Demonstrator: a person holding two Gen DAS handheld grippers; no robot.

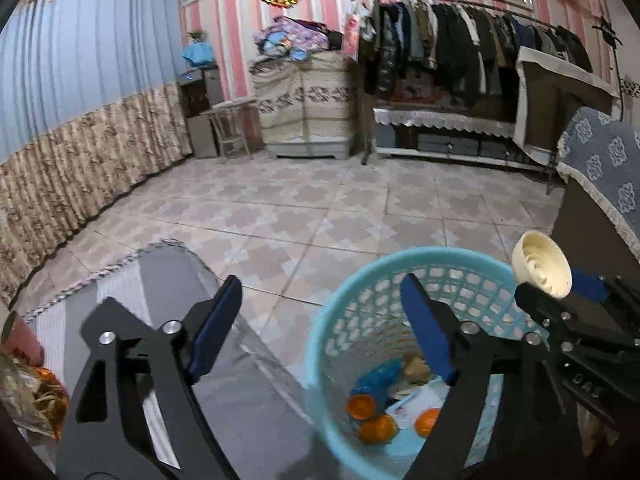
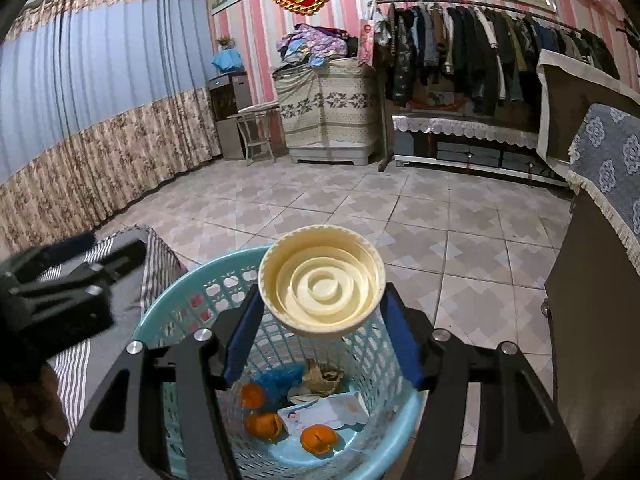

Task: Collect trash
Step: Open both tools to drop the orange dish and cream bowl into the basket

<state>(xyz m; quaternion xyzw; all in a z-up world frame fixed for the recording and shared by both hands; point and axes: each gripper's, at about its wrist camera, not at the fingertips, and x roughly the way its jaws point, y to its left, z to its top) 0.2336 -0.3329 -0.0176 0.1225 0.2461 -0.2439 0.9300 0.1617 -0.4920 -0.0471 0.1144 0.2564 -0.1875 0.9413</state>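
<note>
A light blue plastic basket [image 2: 176,304] stands on the tiled floor and holds orange peels [image 2: 318,438], a blue wrapper and paper scraps. My right gripper [image 2: 322,332] is shut on a cream plastic cup [image 2: 322,280], held directly above the basket's opening, its hollow side facing the camera. In the left wrist view my left gripper [image 1: 320,320] is open and empty, above the basket's [image 1: 360,276] left rim, with the right gripper and cup [image 1: 542,264] to its right. The left gripper shows at the left edge of the right wrist view [image 2: 60,288].
A grey striped cloth [image 1: 168,280] covers a low surface left of the basket. A snack bag [image 1: 36,392] lies at far left. A dark cabinet with blue patterned cover [image 2: 600,280] stands to the right. Curtains, a covered dresser and a clothes rack line the far walls.
</note>
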